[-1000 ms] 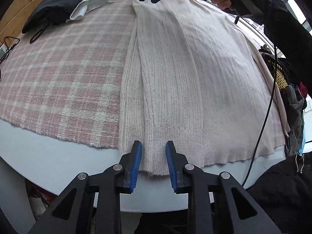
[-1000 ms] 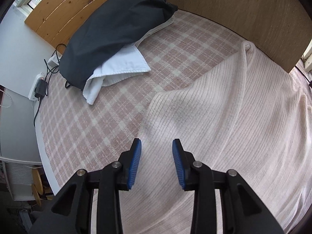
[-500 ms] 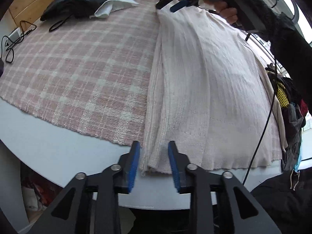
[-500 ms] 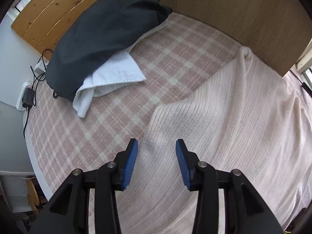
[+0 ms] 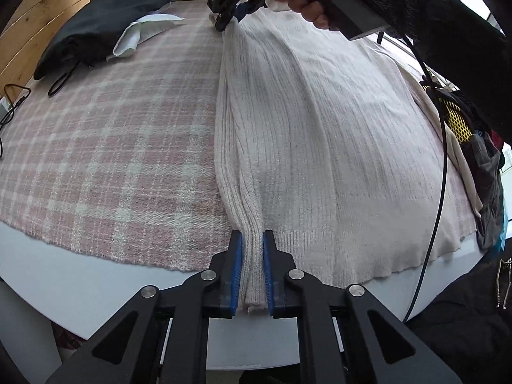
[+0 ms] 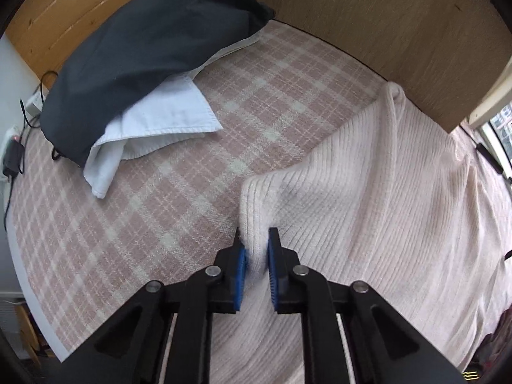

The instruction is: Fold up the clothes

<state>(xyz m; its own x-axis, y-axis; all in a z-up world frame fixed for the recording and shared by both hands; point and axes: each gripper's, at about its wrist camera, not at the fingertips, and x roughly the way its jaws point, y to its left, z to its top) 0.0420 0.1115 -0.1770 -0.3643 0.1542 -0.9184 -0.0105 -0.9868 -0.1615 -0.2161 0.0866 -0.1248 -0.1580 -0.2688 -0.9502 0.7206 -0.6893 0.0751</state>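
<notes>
A pale pink ribbed sweater (image 5: 320, 128) lies flat on a pink plaid blanket (image 5: 112, 144). Its left edge is gathered into a long raised ridge. My left gripper (image 5: 252, 240) is closing on the near hem of that ridge, and its blue pads press the fabric. At the far end, a hand holds my right gripper (image 5: 230, 19) down on the same ridge. In the right wrist view the right gripper (image 6: 256, 240) is closing on a bunched corner of the sweater (image 6: 384, 208), pads against the knit.
A dark garment (image 5: 96, 32) and a white cloth (image 5: 140, 32) lie at the blanket's far left. Cables (image 5: 9, 102) trail off the left side. Clothes (image 5: 480, 160) are piled at the right. A wooden board (image 6: 384, 16) stands behind; the white bed edge (image 5: 96, 281) is near me.
Both grippers went from open over the sweater's left edge to closed on it. The edge is now pinched up into a ridge between them.
</notes>
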